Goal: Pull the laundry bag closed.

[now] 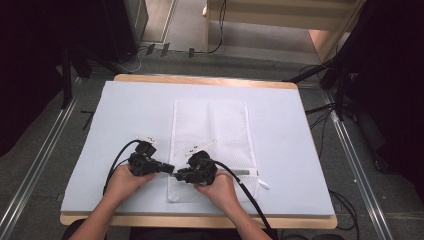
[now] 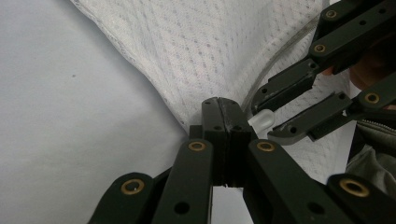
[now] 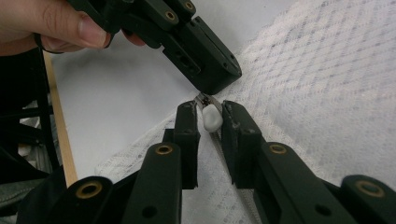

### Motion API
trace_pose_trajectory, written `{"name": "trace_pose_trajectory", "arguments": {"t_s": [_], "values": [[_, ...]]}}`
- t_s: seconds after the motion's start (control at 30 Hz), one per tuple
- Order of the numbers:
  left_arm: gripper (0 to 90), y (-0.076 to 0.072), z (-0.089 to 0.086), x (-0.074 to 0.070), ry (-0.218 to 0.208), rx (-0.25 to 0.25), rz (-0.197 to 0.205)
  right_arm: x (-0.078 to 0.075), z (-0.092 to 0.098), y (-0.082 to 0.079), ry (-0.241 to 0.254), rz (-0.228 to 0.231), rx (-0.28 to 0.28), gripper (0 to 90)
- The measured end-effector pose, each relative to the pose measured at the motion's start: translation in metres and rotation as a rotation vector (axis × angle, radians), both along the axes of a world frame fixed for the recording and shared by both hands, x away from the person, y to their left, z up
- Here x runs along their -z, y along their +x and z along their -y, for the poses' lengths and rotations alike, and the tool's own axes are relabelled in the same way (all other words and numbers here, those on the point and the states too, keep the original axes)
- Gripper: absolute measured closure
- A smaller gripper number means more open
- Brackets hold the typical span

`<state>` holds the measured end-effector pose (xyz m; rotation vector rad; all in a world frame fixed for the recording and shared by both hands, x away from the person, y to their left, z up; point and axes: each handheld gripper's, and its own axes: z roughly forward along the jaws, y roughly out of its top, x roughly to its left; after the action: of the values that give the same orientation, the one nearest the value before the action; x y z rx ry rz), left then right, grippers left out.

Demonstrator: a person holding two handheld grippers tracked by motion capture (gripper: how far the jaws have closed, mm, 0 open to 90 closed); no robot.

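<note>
Down near the table's front edge, the left gripper has its jaws pressed together on the edge of the white mesh zippered laundry bag, which lies flat on the pale blue table mat. Just beyond its tips, the right gripper stands slightly parted around the small white plastic zipper pull, its pads not pressing it.

1 white mesh bag, 1 zip pull, 2 claws, 1 table.
</note>
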<state>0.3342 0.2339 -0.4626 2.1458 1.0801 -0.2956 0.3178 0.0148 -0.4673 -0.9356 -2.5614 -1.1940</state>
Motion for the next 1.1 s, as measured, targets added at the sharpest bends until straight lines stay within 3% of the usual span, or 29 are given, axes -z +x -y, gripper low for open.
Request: {"name": "trace_pose_trajectory", "arguments": {"t_s": [0.13, 0.3, 0.4, 1.1], "values": [[90.0, 0.0002, -0.0003, 0.0003, -0.003, 0.002, 0.0, 0.0011, -0.0034, -0.0012, -0.004, -0.008, -0.004, 77.1], [90.0, 0.0, -0.0009, 0.0004, -0.004, 0.004, 0.001, 0.0, -0.0037, -0.0009, -0.004, 0.002, -0.004, 84.8], [90.0, 0.0001, -0.0013, 0.0008, -0.01, 0.0, -0.002, -0.0006, -0.0013, -0.0015, -0.03, 0.002, -0.011, 88.1], [90.0, -0.0044, -0.0016, -0.001, -0.004, -0.022, 0.002, 0.0026, -0.0053, 0.0018, -0.017, -0.022, 0.0, 88.4]]}}
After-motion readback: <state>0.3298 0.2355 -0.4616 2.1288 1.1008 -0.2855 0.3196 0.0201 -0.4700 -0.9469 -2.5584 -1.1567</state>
